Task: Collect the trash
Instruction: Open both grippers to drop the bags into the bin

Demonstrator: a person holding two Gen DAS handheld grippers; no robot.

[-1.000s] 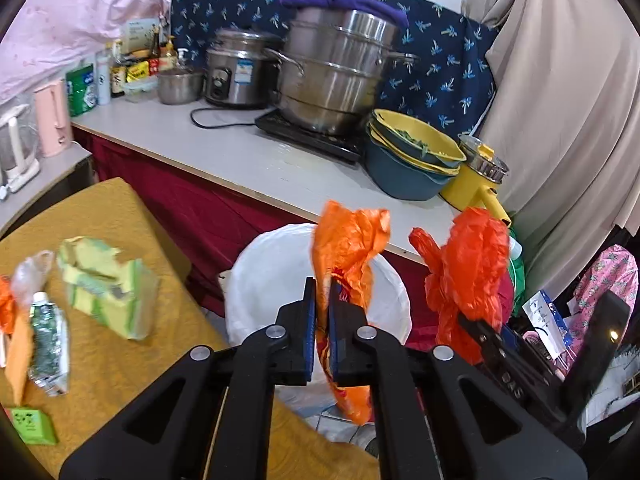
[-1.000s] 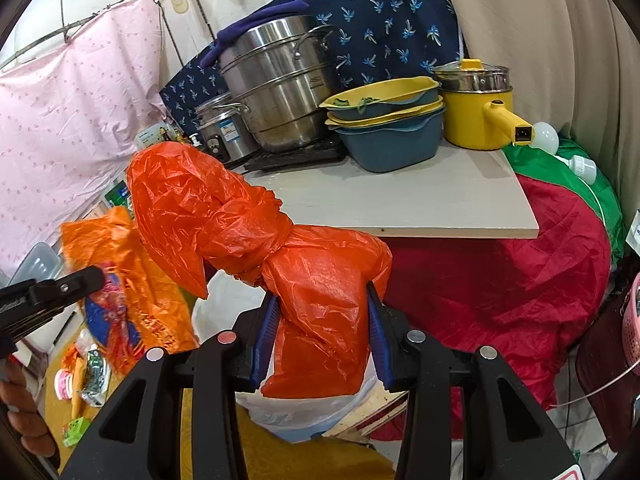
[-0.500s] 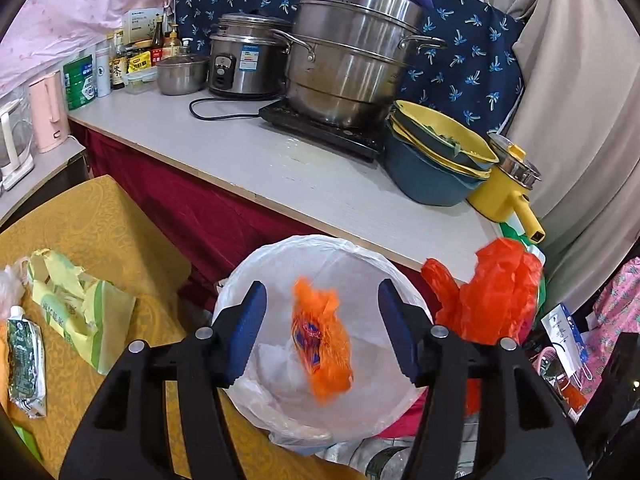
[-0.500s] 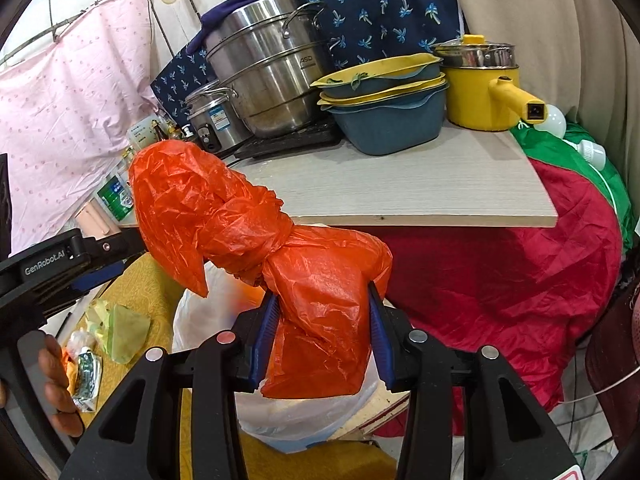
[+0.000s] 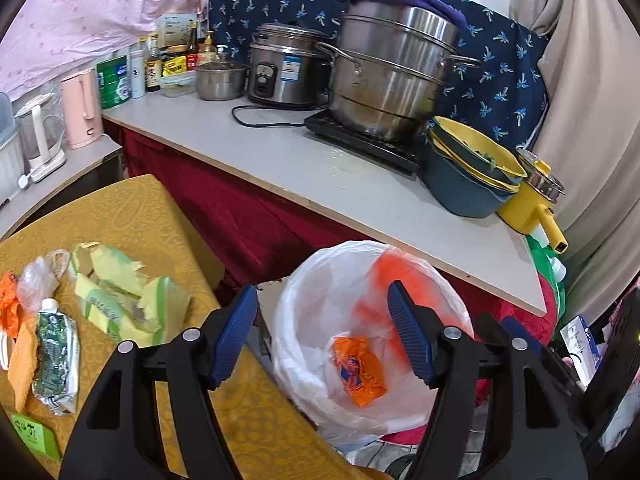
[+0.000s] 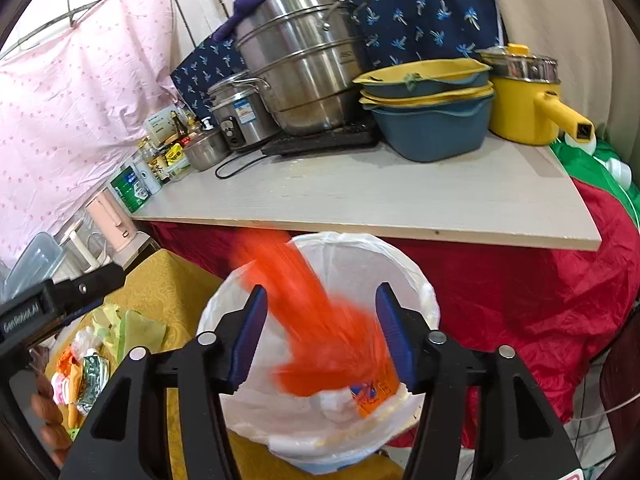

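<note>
Half a second back the right gripper was clamped on the crumpled orange bag; now its jaws stand spread and the bag shows as a motion-blurred streak between them, over the mouth of the white-lined trash bin in the lower centre of the right wrist view. Whether the bag touches either finger cannot be told through the blur. A smaller orange wrapper with a blue mark lies at the bottom of the bin, seen in the lower centre of the left wrist view.

Left gripper is spread wide too, holding nothing, framing the bin from above. Through the liner in that view a faint orange blur shows near the upper right of the bin.

At lower left of the left wrist view, on the yellow tablecloth, sit a torn yellow-green package, a squeezed green tube, a clear plastic scrap and a small green card. Steel pots, stacked blue-and-yellow basins and a yellow pot stand on the counter behind the bin.
</note>
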